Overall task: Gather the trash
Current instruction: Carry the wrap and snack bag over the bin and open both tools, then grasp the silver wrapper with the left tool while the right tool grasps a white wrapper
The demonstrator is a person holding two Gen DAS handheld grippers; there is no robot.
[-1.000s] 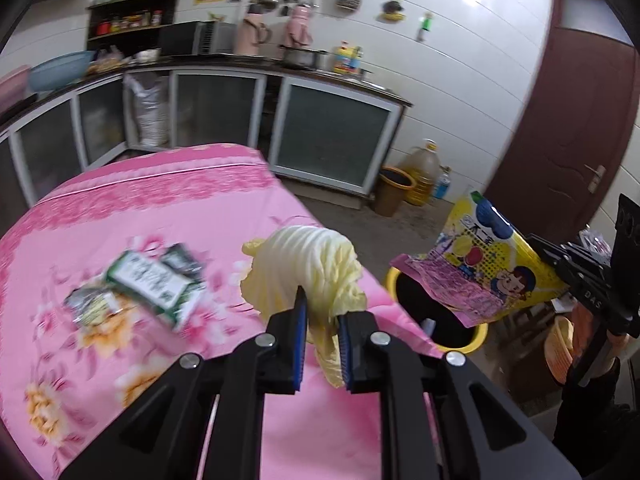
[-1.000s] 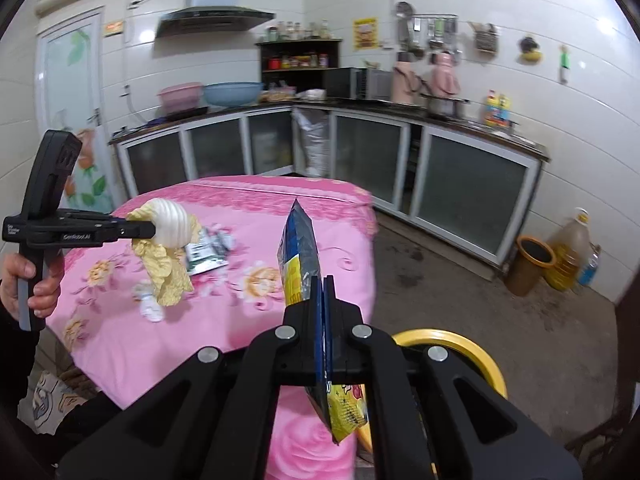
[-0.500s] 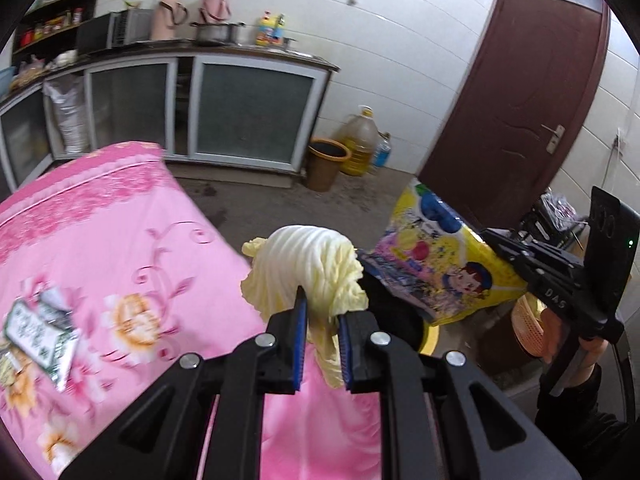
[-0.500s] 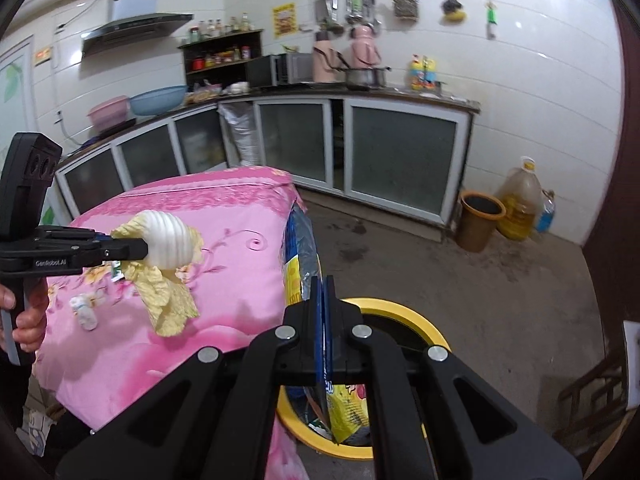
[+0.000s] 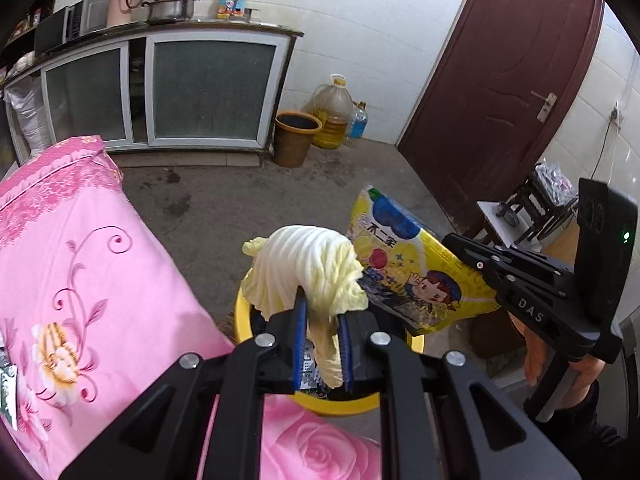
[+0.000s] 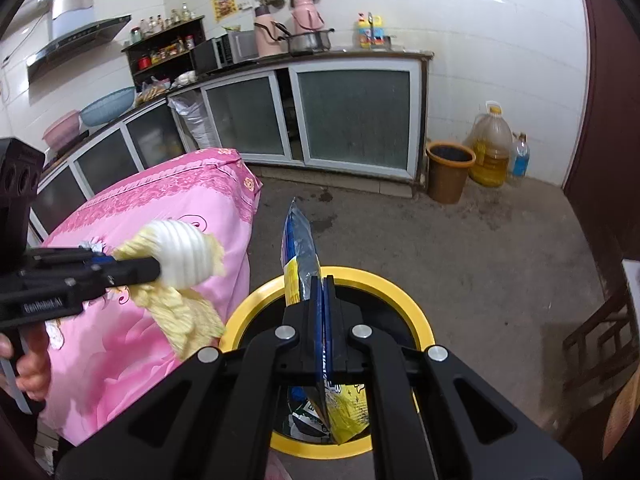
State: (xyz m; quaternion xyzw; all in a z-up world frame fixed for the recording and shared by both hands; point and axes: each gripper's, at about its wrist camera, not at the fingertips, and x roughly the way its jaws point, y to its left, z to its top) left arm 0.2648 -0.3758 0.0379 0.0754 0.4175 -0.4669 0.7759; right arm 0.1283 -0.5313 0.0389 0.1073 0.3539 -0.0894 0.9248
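My left gripper [image 5: 322, 312] is shut on a pale yellow cabbage leaf [image 5: 308, 268] and holds it over the near rim of the yellow-rimmed trash bin [image 5: 243, 312], just past the table edge. My right gripper [image 6: 323, 284] is shut on a yellow and blue snack bag [image 6: 300, 248], held upright over the bin [image 6: 384, 280]. The bag's lower end [image 6: 346, 408] hangs inside the bin, where other wrappers lie. From the left wrist view the bag [image 5: 404, 264] sits right of the leaf. From the right wrist view the leaf [image 6: 180, 256] is over the table corner, left of the bin.
The table with a pink floral cloth [image 5: 80, 260] is left of the bin. A brown bucket [image 6: 450, 172], an oil jug [image 6: 492, 148] and a bottle stand by the cabinets. A dark door [image 5: 500, 80] and a small stool [image 5: 532, 208] are on the right.
Both grippers have swung right, away from the table top and over the bin. The snack bag has come lower into the bin, and the leaf has reached the bin's rim.
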